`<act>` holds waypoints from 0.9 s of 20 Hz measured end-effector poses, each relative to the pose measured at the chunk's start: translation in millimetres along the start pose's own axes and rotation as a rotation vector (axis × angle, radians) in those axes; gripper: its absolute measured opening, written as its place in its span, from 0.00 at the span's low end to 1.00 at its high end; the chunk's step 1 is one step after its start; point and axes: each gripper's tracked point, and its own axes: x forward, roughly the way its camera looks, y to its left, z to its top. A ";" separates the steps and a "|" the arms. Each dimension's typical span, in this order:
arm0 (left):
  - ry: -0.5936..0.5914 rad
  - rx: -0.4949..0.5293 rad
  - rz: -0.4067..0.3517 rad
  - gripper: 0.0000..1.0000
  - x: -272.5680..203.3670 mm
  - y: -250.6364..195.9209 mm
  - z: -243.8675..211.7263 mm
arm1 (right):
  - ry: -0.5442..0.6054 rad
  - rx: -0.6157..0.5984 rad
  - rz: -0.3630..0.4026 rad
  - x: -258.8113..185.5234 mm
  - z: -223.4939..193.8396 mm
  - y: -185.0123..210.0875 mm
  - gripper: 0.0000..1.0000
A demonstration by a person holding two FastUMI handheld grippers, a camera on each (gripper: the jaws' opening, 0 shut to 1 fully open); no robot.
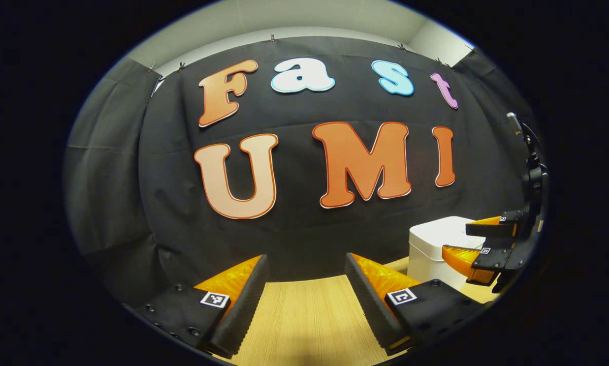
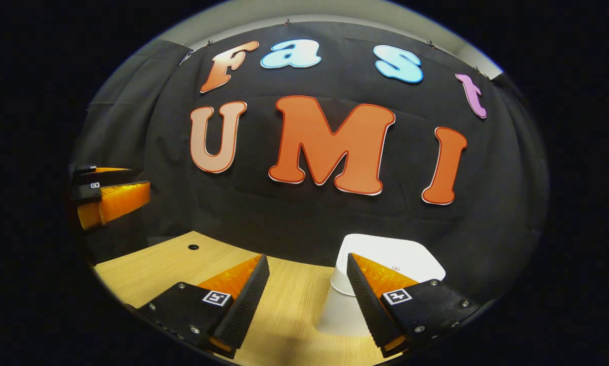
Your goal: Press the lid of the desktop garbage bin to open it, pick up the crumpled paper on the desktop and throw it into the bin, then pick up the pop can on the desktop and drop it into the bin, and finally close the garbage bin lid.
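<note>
— Looking at the lower right of both views: the white garbage bin (image 2: 385, 264) stands on the wooden desktop (image 2: 157, 264), lid (image 2: 411, 256) down.

— Both empty: left gripper (image 1: 307, 295) and right gripper (image 2: 308, 295) gape wide.

— An off-centre press could tip that light bin, I'd guess.

1. Black cloth (image 1: 294, 239) hangs as the back wall of the booth, creased in places and held along its top edge by small clips.
2. A separate black panel (image 1: 106, 168) forms the side wall at the left of the left gripper view.
3. Above the cloth a pale wall (image 1: 284, 18) shows (evenly lit).
4. The bench (image 2: 167, 264) is light wood with a fine grain, and a small dark hole (image 2: 193, 247) sits near its far edge by the cloth.
</note>
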 end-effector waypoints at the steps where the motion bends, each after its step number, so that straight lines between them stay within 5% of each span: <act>1: -0.003 -0.004 0.005 0.98 -1.3 1.3 1.2 | -0.006 0.004 0.007 0.1 0.6 2.3 0.93; 18: -0.029 -0.009 0.025 1.00 -8.2 11.0 2.9 | -0.011 0.026 0.023 -6.9 -0.8 8.6 0.93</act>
